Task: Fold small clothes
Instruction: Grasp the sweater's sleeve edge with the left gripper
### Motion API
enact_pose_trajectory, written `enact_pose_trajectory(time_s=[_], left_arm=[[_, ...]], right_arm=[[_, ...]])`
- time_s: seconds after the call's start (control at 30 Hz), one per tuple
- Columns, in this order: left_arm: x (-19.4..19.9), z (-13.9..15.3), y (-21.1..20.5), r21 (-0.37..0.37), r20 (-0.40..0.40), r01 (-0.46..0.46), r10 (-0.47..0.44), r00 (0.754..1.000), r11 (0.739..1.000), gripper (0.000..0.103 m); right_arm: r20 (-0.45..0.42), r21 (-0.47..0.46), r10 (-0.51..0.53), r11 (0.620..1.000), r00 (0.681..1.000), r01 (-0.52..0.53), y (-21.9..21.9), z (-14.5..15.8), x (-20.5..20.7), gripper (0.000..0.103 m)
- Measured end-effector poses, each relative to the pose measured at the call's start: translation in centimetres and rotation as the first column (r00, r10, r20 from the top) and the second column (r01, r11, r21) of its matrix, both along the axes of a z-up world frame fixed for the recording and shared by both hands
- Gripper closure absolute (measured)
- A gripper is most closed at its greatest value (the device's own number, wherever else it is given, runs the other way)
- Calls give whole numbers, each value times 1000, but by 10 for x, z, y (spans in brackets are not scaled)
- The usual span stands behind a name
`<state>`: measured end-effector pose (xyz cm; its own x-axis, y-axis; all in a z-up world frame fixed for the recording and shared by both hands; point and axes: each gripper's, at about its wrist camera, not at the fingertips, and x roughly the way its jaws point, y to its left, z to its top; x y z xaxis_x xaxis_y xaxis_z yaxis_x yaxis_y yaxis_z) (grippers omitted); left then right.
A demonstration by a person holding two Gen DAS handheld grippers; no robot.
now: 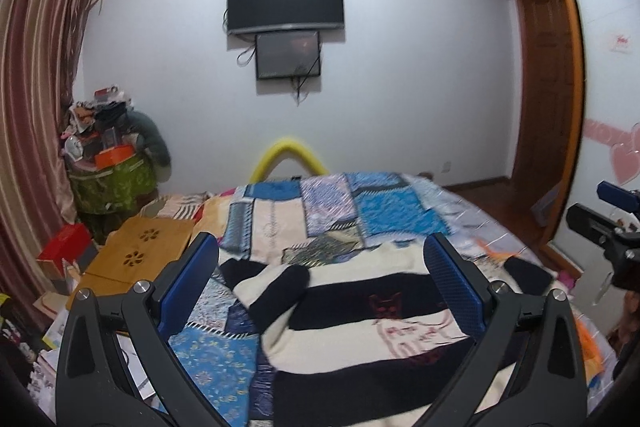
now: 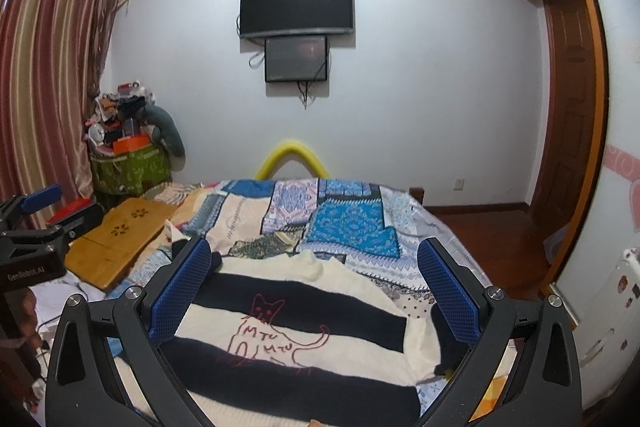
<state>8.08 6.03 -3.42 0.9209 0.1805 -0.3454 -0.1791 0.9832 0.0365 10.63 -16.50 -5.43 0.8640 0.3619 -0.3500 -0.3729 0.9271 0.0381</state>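
A small sweater (image 1: 360,311) with cream and black stripes and a red cat outline lies flat on the patchwork quilt (image 1: 280,215) of a bed. One black-cuffed sleeve (image 1: 280,291) is folded across its left side in the left wrist view. My left gripper (image 1: 320,241) hovers over the sweater, open, with nothing between its blue pads (image 1: 188,283). In the right wrist view the sweater (image 2: 296,291) fills the space beneath my right gripper (image 2: 314,246), which is also open and holds nothing. Each gripper shows at the edge of the other's view: right gripper (image 1: 608,223), left gripper (image 2: 32,239).
A wooden lap desk (image 2: 120,239) lies on the bed's left side, with a red box (image 1: 64,247) beside it. A green bin (image 2: 128,167) piled with clutter stands by the striped curtain (image 2: 44,67). A yellow foam tube (image 2: 292,155) arches at the bed's far end. The wooden door (image 2: 568,107) is on the right.
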Motion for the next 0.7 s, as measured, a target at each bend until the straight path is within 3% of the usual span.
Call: enact_pose_trajectory(time_s=[0.37,0.7], left_arm=[[87,-49,91,-122,-183,-116,93,979,986,0],[166,-101,167,-127,-357,-239,181,916,963,0]], right_arm=[[-164,-71,11,997,986,-23,19,-37,74,0],[-289,-85,17,995,957,-44,18,-65,132,0]])
